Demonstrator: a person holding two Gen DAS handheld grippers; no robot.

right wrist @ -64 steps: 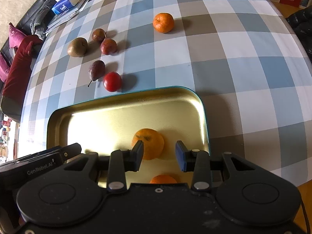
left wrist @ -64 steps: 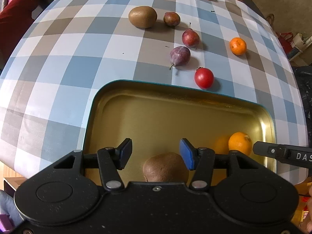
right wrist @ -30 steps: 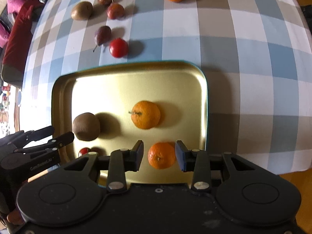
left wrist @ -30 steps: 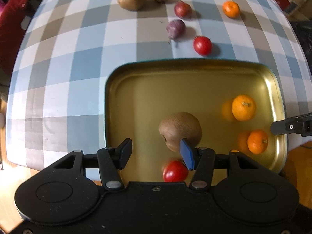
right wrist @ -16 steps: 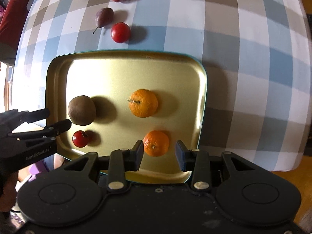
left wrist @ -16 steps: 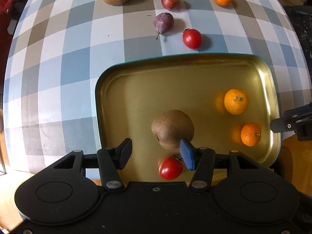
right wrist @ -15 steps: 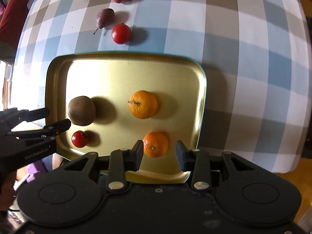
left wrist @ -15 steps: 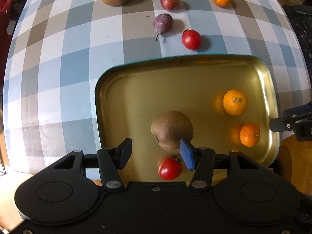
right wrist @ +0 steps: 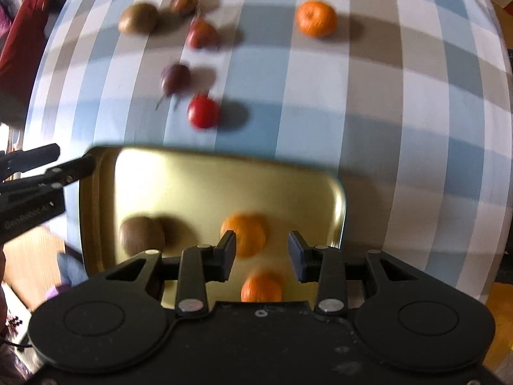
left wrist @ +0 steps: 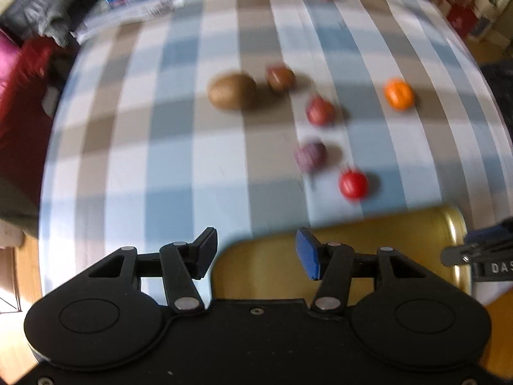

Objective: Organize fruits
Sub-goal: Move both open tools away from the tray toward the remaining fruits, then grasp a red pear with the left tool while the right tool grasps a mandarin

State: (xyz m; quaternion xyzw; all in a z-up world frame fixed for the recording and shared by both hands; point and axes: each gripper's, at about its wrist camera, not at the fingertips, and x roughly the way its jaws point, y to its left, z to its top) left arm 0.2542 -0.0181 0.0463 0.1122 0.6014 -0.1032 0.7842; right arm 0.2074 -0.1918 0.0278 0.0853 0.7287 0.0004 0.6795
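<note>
The shallow gold metal tray (right wrist: 340,211), lower centre of the right wrist view, holds a brown kiwi (right wrist: 141,235) and two oranges; six fruits wait upper frame on the checked cloth (right wrist: 400,112). Both the left gripper (left wrist: 255,253) and right gripper (right wrist: 261,253) gape empty; roughly half remains.

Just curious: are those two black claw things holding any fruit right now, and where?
No. Both the left gripper and right gripper are empty, with open fingers.
</note>
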